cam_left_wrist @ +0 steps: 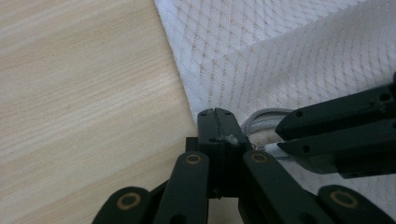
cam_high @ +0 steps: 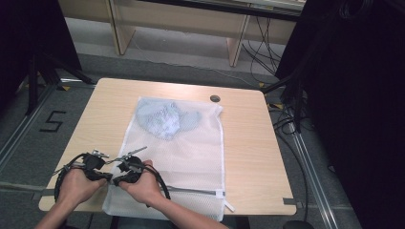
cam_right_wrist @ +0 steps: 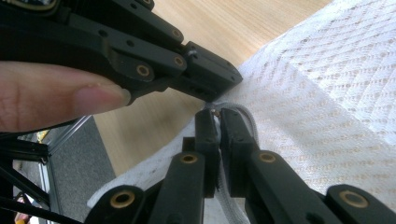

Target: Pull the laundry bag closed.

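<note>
- Presently, a white mesh laundry bag (cam_high: 181,157) lies flat on the table (cam_high: 248,143), its length running away from the person, with a pale blue garment (cam_high: 165,119) bunched inside at the far end.
- Its zipper edge (cam_high: 196,191) runs across the near end, close to the table's front rim; both hands work at the near left corner of that edge.
- Left tongs (cam_left_wrist: 215,113): pressed together. A scrap of white shows at the seam between the jaws, so they appear to be pinching the bag's corner fabric; what exactly is caught I cannot tell.
- Right tongs (cam_right_wrist: 219,112): pressed together just beside the left tongs, pinching what looks like a thin grey cord loop or zipper pull (cam_right_wrist: 238,109) at the bag's corner.
- Judgement on the hold: one pair of tongs likely anchors the corner while the other takes the pull, so that the zipper can be drawn along the near edge without the soft bag sliding. The two tips sit nearly touching, which suits a slider parked at the end of its track.
- Judgement on placement: the garment sits well away from the zipper, which keeps cloth out of the teeth.
- A small dark round fitting (cam_high: 215,98) is set in the table near the bag's far right corner.
- Writing: a dark "5" (cam_high: 51,122) is marked on the floor left of the table. No brand or label can be read on the bag; a small white tab (cam_high: 229,207) hangs at its near right corner, unreadable.
</note>
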`<act>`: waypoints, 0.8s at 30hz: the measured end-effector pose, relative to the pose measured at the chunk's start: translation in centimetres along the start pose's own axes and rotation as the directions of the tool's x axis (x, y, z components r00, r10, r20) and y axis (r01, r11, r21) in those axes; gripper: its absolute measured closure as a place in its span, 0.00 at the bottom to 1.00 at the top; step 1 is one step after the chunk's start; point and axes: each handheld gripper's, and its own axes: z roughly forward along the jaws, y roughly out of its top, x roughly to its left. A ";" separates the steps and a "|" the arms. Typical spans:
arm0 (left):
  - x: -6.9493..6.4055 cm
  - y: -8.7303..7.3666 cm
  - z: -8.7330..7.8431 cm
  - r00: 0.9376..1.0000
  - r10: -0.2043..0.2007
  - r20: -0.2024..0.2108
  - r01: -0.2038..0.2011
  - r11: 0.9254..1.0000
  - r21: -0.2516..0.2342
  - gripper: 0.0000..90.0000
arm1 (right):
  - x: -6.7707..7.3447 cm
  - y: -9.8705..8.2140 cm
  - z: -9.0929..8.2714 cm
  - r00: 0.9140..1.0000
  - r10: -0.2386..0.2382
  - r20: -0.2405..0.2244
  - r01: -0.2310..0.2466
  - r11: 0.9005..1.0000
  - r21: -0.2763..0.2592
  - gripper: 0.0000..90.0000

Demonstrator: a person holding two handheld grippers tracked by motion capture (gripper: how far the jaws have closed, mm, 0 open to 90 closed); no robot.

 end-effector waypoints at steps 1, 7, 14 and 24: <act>0.1 0.1 -0.1 1.000 0.003 0.003 -0.003 1.000 0.020 1.00 | 0.0 0.0 0.0 1.000 0.006 0.003 -0.006 1.000 0.007 0.97; 0.1 0.1 -0.1 1.000 0.004 0.004 -0.004 1.000 0.016 1.00 | 0.2 0.0 -0.2 1.000 0.002 0.010 -0.002 1.000 0.008 0.97; 0.1 0.1 -0.1 1.000 0.005 0.010 -0.005 1.000 0.021 1.00 | 0.3 -0.1 -0.3 0.999 -0.020 0.031 0.020 1.000 0.010 0.97; -0.2 0.0 -0.1 1.000 0.004 -0.016 -0.004 1.000 0.009 1.00 | 0.2 0.0 -0.3 0.999 -0.010 0.036 0.010 1.000 0.011 0.97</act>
